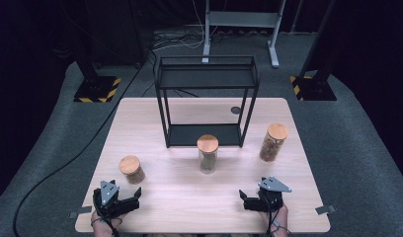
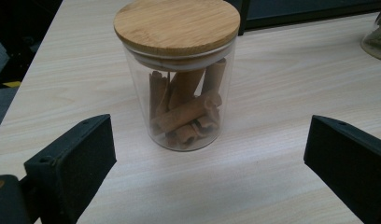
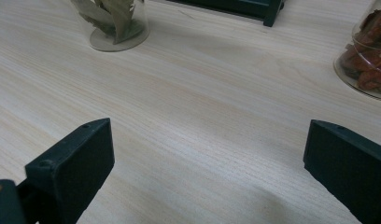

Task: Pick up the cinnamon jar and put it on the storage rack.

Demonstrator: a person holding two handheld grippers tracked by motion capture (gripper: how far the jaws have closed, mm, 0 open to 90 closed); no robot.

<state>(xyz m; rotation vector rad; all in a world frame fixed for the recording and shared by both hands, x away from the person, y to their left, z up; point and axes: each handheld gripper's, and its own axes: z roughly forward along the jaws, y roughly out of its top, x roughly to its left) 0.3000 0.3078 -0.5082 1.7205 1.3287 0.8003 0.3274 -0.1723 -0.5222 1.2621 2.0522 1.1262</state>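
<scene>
Left claw and right claw rest low at the frame's bottom, jaws wide, empty; cinnamon jar stands ahead of the left.

No text, label, brand or number is showing anywhere that can be read. The only sign-like marks are yellow-and-black hazard stripes, which are showing on the left stand base and the right stand base on the floor behind the table; they are carrying no words.
</scene>
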